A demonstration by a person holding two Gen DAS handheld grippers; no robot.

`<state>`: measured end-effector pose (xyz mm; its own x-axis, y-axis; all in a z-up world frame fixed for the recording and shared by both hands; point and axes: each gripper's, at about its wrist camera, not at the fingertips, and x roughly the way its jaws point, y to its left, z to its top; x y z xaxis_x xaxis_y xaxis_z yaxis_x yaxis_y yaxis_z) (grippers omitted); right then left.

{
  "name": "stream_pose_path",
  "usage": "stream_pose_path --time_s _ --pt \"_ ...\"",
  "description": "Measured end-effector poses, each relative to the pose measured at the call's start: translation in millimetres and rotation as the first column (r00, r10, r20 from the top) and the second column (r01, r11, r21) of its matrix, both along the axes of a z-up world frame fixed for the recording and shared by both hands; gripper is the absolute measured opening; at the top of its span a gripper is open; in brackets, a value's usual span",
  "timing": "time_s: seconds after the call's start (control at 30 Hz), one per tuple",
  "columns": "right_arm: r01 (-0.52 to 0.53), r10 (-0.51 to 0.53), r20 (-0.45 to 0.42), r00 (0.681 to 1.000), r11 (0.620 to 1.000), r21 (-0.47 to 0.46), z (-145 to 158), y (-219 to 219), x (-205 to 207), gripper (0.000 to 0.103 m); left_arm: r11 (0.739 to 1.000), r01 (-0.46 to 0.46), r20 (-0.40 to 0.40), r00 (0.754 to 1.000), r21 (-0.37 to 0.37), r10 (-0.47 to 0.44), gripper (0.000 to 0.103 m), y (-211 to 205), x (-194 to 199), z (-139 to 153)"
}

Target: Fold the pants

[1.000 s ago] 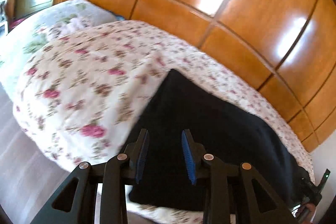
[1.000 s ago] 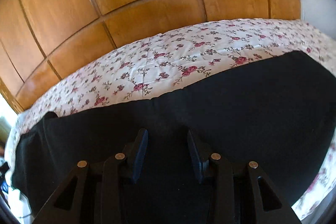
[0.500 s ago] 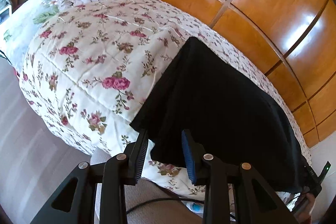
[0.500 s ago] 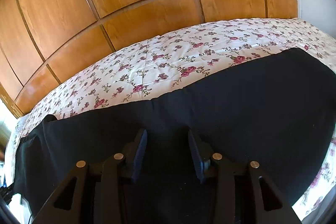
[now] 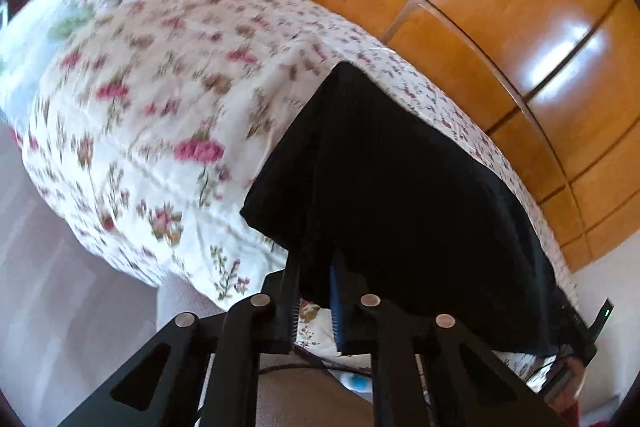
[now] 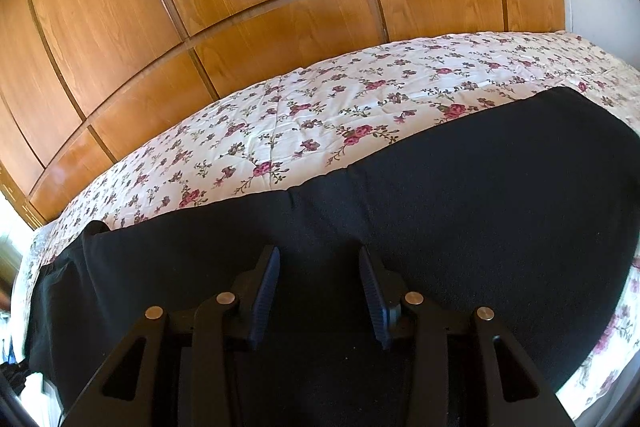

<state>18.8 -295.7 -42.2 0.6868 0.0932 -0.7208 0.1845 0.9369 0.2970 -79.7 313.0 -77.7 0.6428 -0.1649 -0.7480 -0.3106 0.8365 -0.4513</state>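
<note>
Black pants [image 5: 400, 187] lie spread lengthwise on a floral bedspread [image 5: 160, 99]. In the left wrist view my left gripper [image 5: 314, 267] has its jaws narrowed around the near hem edge of the pants at the bed's side; the cloth sits between the pads. In the right wrist view the pants [image 6: 460, 211] fill the lower frame. My right gripper [image 6: 318, 259] is open, hovering just over the middle of the pants, holding nothing.
Glossy wooden wardrobe doors [image 6: 260, 7] stand right behind the bed. The bedspread [image 6: 340, 115] extends beyond the pants. A pale floor [image 5: 52, 287] lies beside the bed. A cable and small items [image 5: 568, 367] are near the bed's lower corner.
My left gripper has moved in onto the near hem of the pants and its jaws have narrowed around the cloth. The right gripper has stayed open over the pants, barely moving.
</note>
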Motion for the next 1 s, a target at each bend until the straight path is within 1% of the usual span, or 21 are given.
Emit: stream_pose_path --time_s 0.07,0.1,0.17,0.23,0.3,0.37,0.43,0.5,0.53,0.6,0.63,0.67,0.73,0.77,0.8,0.83,0.87,0.9,0.93,0.97,1.0 --pt "-0.002 0.002 -0.006 1.000 1.000 -0.010 1 1 1 0.043 0.999 0.016 0.046 0.999 0.040 -0.018 0.009 0 3 21" --pt "-0.003 0.003 -0.008 1.000 1.000 -0.014 1 1 1 0.043 0.998 0.021 0.055 0.998 0.064 -0.025 0.009 1 6 30" --pt "-0.008 0.007 -0.013 1.000 1.000 -0.022 1 2 3 0.043 0.993 0.005 0.101 0.995 0.117 -0.017 0.008 8 11 52" --pt "-0.007 0.007 -0.014 1.000 1.000 -0.022 1 2 3 0.043 0.994 -0.004 0.157 0.988 0.107 -0.013 0.008 17 16 65" --pt "-0.005 0.005 -0.011 1.000 1.000 -0.020 0 3 2 0.043 0.993 -0.006 0.172 0.985 0.114 -0.013 0.008 22 22 68" --pt "-0.006 0.005 -0.011 1.000 1.000 -0.022 0 3 2 0.043 0.991 -0.003 0.146 0.989 0.135 -0.016 0.008 21 26 57" --pt "-0.011 0.010 -0.016 1.000 1.000 -0.028 0 4 2 0.043 0.986 -0.001 0.063 0.998 0.168 -0.010 0.007 19 30 30" --pt "-0.022 0.021 -0.021 1.000 0.999 -0.032 1 4 3 0.043 0.981 -0.001 -0.009 1.000 0.196 0.003 0.007 17 26 2" --pt "-0.028 0.027 -0.023 0.999 0.999 -0.034 1 4 4 0.043 0.981 0.004 -0.032 0.999 0.193 0.002 0.008 17 24 -11" --pt "-0.039 0.038 -0.026 0.999 0.999 -0.037 1 4 4 0.045 0.984 -0.012 0.001 1.000 0.181 0.012 0.009 19 17 -14" --pt "-0.043 0.042 -0.027 0.999 0.998 -0.039 1 4 5 0.046 0.985 -0.018 0.009 1.000 0.173 0.017 0.012 19 16 -12" --pt "-0.047 0.045 -0.029 0.999 0.998 -0.042 1 5 5 0.047 0.986 -0.033 0.015 0.999 0.165 0.031 0.016 21 15 -10" --pt "-0.044 0.042 -0.031 0.999 0.997 -0.066 5 9 4 0.047 0.986 -0.080 0.030 0.997 0.143 0.076 0.017 28 14 -3" --pt "-0.041 0.040 -0.019 0.999 0.996 -0.078 9 11 3 0.047 0.983 -0.121 0.044 0.992 0.140 0.115 0.017 32 12 4" --pt "-0.045 0.045 0.006 0.999 0.996 -0.080 15 16 0 0.047 0.974 -0.164 0.064 0.986 0.153 0.156 0.017 35 11 10" --pt "-0.056 0.058 0.024 0.998 0.996 -0.072 21 20 -1 0.047 0.962 -0.211 0.098 0.975 0.171 0.197 0.017 37 9 20" --pt "-0.075 0.077 0.042 0.996 0.995 -0.060 26 25 -1 0.047 0.954 -0.242 0.142 0.965 0.176 0.218 0.018 37 8 30" --pt "-0.117 0.119 0.058 0.991 0.992 -0.037 32 34 1 0.047 0.953 -0.250 0.177 0.959 0.172 0.220 0.019 34 10 38" --pt "-0.158 0.159 0.063 0.985 0.987 -0.020 35 43 5 0.047 0.958 -0.238 0.209 0.957 0.163 0.202 0.021 29 15 46" --pt "-0.203 0.202 0.067 0.977 0.979 -0.003 37 52 9 0.047 0.968 -0.197 0.231 0.960 0.154 0.159 0.023 21 25 53" --pt "-0.264 0.262 0.078 0.962 0.964 0.024 40 67 15 0.047 0.977 -0.151 0.238 0.965 0.152 0.112 0.023 12 35 57"
